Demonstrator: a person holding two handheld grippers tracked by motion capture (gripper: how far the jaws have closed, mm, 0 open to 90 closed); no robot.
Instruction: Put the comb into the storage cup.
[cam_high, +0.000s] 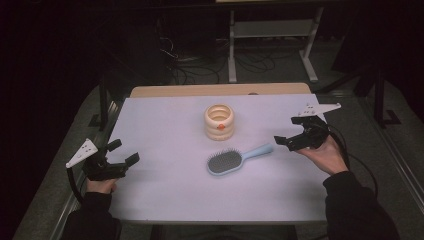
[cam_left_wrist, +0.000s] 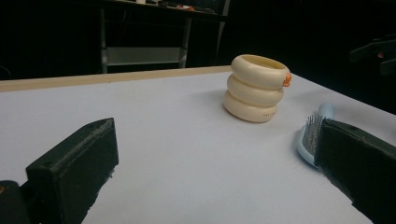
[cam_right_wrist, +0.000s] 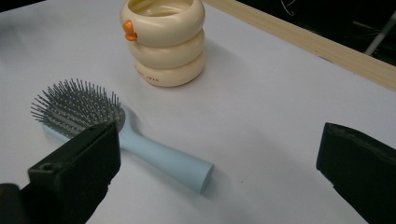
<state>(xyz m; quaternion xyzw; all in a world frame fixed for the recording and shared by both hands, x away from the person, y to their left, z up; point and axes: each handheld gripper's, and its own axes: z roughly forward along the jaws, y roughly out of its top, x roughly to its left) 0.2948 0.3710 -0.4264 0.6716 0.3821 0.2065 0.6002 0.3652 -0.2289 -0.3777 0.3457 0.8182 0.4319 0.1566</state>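
Observation:
A light blue hairbrush (cam_high: 235, 160) with grey bristles lies bristles-up at the table's middle, handle pointing to the back right. Behind it stands a cream holder (cam_high: 219, 121) shaped like three stacked rings, with a small orange knob. My left gripper (cam_high: 119, 153) hovers open near the table's left edge, well away from both; its view shows the holder (cam_left_wrist: 257, 87) and the brush head (cam_left_wrist: 309, 136) beyond its jaws. My right gripper (cam_high: 291, 131) is open, just right of the brush handle's tip. Its view shows the brush (cam_right_wrist: 126, 135) and the holder (cam_right_wrist: 163, 39) ahead, jaws wide apart.
A white sheet (cam_high: 170, 180) covers the table, with a bare wooden strip (cam_high: 220, 90) along the back edge. Behind the table stand a white metal rack (cam_high: 272, 40) and loose cables on a dark floor.

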